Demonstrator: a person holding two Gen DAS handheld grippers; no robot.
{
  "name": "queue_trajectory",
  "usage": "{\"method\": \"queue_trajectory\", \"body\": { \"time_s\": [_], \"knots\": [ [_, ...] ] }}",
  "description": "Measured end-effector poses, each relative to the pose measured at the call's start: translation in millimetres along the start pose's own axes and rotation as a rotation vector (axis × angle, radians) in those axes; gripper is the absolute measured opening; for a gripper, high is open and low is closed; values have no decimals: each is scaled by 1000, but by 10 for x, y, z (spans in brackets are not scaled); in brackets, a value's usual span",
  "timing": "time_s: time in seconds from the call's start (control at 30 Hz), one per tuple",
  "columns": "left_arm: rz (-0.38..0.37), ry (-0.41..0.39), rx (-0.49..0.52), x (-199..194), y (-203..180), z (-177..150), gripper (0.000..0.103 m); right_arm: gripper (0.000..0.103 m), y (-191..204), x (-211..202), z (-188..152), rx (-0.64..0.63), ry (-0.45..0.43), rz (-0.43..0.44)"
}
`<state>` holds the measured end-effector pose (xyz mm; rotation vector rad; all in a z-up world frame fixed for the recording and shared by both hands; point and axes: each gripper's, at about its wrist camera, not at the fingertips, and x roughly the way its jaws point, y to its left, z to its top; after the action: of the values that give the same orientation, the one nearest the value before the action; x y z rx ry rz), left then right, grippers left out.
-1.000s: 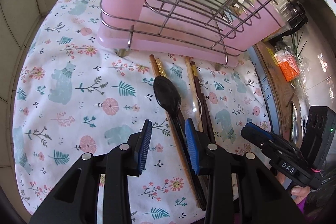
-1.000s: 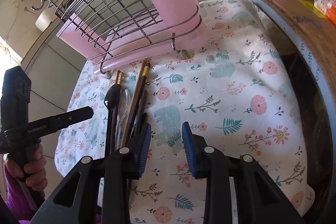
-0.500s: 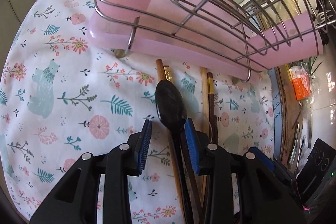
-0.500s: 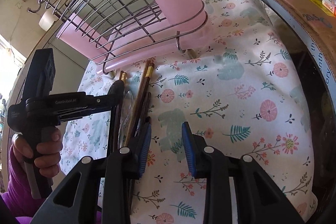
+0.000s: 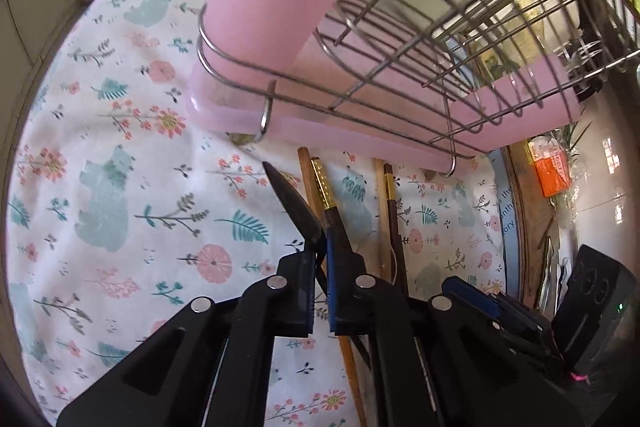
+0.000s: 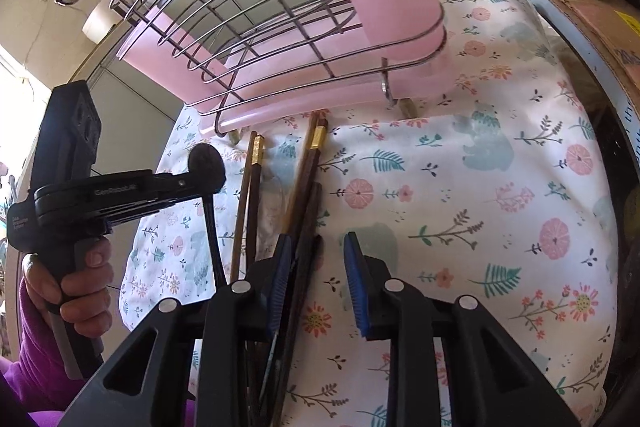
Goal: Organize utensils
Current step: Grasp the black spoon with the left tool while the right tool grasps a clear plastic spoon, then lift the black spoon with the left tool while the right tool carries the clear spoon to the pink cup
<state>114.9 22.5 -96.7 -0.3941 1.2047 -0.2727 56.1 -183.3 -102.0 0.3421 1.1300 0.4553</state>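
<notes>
My left gripper (image 5: 320, 291) is shut on a black spoon (image 5: 294, 205) and holds it tilted, lifted off the floral cloth (image 5: 120, 187). In the right wrist view the spoon (image 6: 206, 163) hangs from the left gripper (image 6: 200, 183), handle pointing down. Several wooden chopsticks (image 5: 326, 195) lie on the cloth in front of the wire rack (image 5: 420, 67) with its pink tray; they also show in the right wrist view (image 6: 308, 167). My right gripper (image 6: 314, 275) is open and empty, low over the near ends of the chopsticks.
The wire dish rack (image 6: 260, 7) stands at the back of the cloth on a pink drip tray (image 6: 320, 99). A cardboard box edge (image 6: 580, 7) runs along the right. An orange packet (image 5: 554, 171) lies beyond the cloth.
My left gripper closed on the black spoon and lifted it off the cloth, turning it on edge. The right gripper moved slightly forward over the chopsticks and stayed open.
</notes>
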Motion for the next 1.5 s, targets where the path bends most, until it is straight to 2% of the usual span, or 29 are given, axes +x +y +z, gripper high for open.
{"method": "queue_trajectory", "body": {
  "time_s": [0.03,0.17,0.3,0.4,0.53,0.63,0.7,0.83,1.1,1.5],
  "knots": [
    [-1,-4,17,-54,8,8,4,15,26,22,19,-4,9,6],
    [41,-29,117,-274,23,-4,4,14,147,100,131,-34,33,33],
    [92,-46,203,-420,71,-45,4,14,239,242,242,-70,62,10],
    [105,-54,220,-470,138,-74,4,14,280,378,297,-81,97,-20],
    [70,-85,217,-529,181,-92,4,14,355,509,344,-104,110,-49],
    [63,-116,228,-585,156,-95,4,2,418,509,329,-149,101,-98],
    [61,-143,237,-627,119,-91,4,2,413,497,319,-140,83,-94],
    [57,-205,242,-713,76,-85,4,1,347,246,234,-117,-14,-81],
    [74,-365,258,-1064,45,-73,4,1,279,-412,167,-102,-249,-123],
    [140,-533,340,-1472,-227,26,4,1,226,-1301,398,-109,-557,-154]
  ]
}}
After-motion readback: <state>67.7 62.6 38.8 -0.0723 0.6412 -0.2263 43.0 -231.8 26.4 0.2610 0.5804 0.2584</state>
